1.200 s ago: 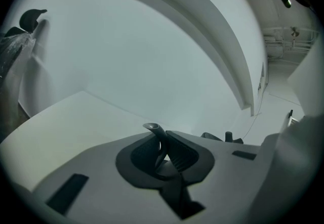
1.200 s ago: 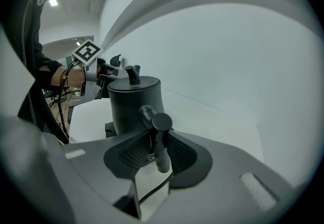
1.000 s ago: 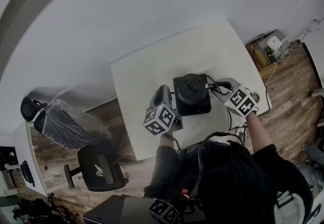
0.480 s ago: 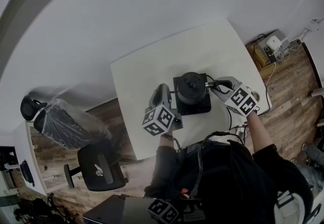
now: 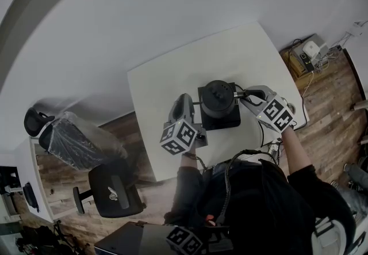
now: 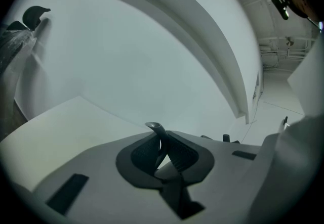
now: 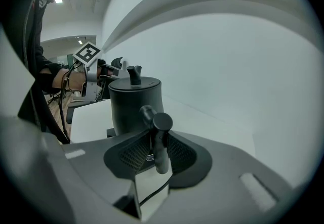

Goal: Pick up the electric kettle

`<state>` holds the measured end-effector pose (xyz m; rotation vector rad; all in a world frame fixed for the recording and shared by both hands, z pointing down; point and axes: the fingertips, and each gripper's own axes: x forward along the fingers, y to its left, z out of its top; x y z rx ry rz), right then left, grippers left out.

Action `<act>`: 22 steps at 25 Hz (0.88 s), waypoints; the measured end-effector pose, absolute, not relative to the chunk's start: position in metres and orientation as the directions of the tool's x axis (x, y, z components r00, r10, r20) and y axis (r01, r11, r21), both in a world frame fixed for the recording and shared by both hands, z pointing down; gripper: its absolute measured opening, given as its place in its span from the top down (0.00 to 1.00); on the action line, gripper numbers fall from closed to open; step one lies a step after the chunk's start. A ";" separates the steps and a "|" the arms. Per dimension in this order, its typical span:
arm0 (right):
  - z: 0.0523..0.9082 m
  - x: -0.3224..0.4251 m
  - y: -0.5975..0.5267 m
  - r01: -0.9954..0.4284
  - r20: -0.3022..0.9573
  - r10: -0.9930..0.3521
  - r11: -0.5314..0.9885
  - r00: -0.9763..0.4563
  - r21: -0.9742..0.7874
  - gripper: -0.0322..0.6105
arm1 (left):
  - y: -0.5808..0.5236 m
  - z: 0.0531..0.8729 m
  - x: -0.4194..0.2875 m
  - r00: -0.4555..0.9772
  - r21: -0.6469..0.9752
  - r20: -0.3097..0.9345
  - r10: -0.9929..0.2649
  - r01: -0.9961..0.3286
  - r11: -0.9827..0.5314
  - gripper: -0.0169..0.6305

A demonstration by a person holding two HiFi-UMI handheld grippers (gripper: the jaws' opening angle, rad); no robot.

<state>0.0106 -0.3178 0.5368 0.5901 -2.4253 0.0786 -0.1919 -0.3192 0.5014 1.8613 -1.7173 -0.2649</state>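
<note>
Matte black, round-bodied electric kettle [image 5: 217, 104] with knobbed lid [image 7: 134, 84], on black square base [image 5: 232, 123].
Gripped at the handle [image 7: 158, 126] by right gripper [image 7: 154, 149]; left gripper [image 6: 159, 139] nearly closed, empty.

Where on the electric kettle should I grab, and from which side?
Grip the handle, the upright bar standing off the round body of the electric kettle, toward your right. Come from that side, one jaw each side of the bar; the body looks too wide. The right hand-held gripper is closed on it there.
</note>
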 end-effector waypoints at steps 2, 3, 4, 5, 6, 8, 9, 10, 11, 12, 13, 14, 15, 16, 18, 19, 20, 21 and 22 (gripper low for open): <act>0.532 0.010 -0.317 -0.435 0.591 -0.401 0.896 -0.700 0.092 0.79 | -0.319 0.497 -0.193 0.149 0.542 0.232 -0.961 -0.840 0.000 0.92; 0.529 0.009 -0.316 -0.437 0.588 -0.405 0.894 -0.701 0.095 0.79 | -0.318 0.494 -0.193 0.150 0.544 0.228 -0.962 -0.839 -0.002 0.92; 0.526 0.009 -0.316 -0.440 0.583 -0.409 0.893 -0.702 0.097 0.79 | -0.318 0.491 -0.193 0.152 0.544 0.223 -0.963 -0.839 -0.006 0.92; 0.524 0.010 -0.316 -0.442 0.579 -0.413 0.891 -0.703 0.099 0.79 | -0.318 0.488 -0.193 0.155 0.544 0.218 -0.964 -0.839 -0.012 0.92; 0.521 0.010 -0.316 -0.445 0.574 -0.418 0.890 -0.704 0.102 0.79 | -0.318 0.485 -0.192 0.158 0.543 0.213 -0.964 -0.839 -0.018 0.92; 0.516 0.010 -0.315 -0.448 0.566 -0.426 0.887 -0.706 0.108 0.79 | -0.318 0.480 -0.192 0.162 0.540 0.205 -0.965 -0.841 -0.026 0.92; 0.514 0.010 -0.314 -0.449 0.562 -0.429 0.887 -0.707 0.112 0.79 | -0.317 0.477 -0.192 0.162 0.539 0.201 -0.966 -0.842 -0.029 0.92; 0.511 0.010 -0.313 -0.449 0.558 -0.431 0.886 -0.709 0.114 0.79 | -0.316 0.475 -0.192 0.163 0.539 0.197 -0.967 -0.842 -0.032 0.92; 0.508 0.010 -0.313 -0.450 0.553 -0.434 0.886 -0.711 0.116 0.79 | -0.316 0.472 -0.192 0.164 0.538 0.191 -0.968 -0.842 -0.037 0.92; 0.505 0.010 -0.312 -0.450 0.548 -0.436 0.885 -0.714 0.118 0.79 | -0.315 0.468 -0.192 0.166 0.538 0.185 -0.969 -0.842 -0.042 0.92; 0.502 0.009 -0.312 -0.450 0.544 -0.438 0.885 -0.716 0.120 0.79 | -0.315 0.465 -0.192 0.168 0.537 0.178 -0.970 -0.842 -0.047 0.92; 0.500 0.009 -0.312 -0.450 0.540 -0.440 0.884 -0.718 0.123 0.79 | -0.315 0.461 -0.193 0.169 0.535 0.172 -0.970 -0.843 -0.052 0.92; 0.496 0.007 -0.312 -0.451 0.536 -0.443 0.884 -0.719 0.126 0.79 | -0.315 0.458 -0.194 0.171 0.532 0.167 -0.971 -0.845 -0.057 0.92; 0.493 0.007 -0.312 -0.452 0.532 -0.446 0.883 -0.720 0.128 0.79 | -0.314 0.454 -0.194 0.172 0.531 0.163 -0.971 -0.845 -0.061 0.92; 0.486 0.007 -0.310 -0.456 0.521 -0.453 0.880 -0.723 0.132 0.79 | -0.312 0.447 -0.194 0.176 0.531 0.155 -0.972 -0.845 -0.069 0.92; 0.482 0.008 -0.309 -0.459 0.515 -0.457 0.878 -0.725 0.134 0.79 | -0.311 0.443 -0.192 0.179 0.531 0.150 -0.972 -0.844 -0.073 0.92; 0.478 0.010 -0.309 -0.461 0.509 -0.462 0.877 -0.726 0.136 0.79 | -0.310 0.440 -0.191 0.181 0.529 0.145 -0.973 -0.845 -0.078 0.92; 0.475 0.011 -0.308 -0.463 0.505 -0.466 0.875 -0.727 0.140 0.79 | -0.309 0.437 -0.190 0.183 0.527 0.140 -0.973 -0.846 -0.083 0.92; 0.472 0.012 -0.307 -0.464 0.500 -0.469 0.874 -0.728 0.145 0.79 | -0.309 0.434 -0.189 0.186 0.526 0.134 -0.973 -0.846 -0.088 0.92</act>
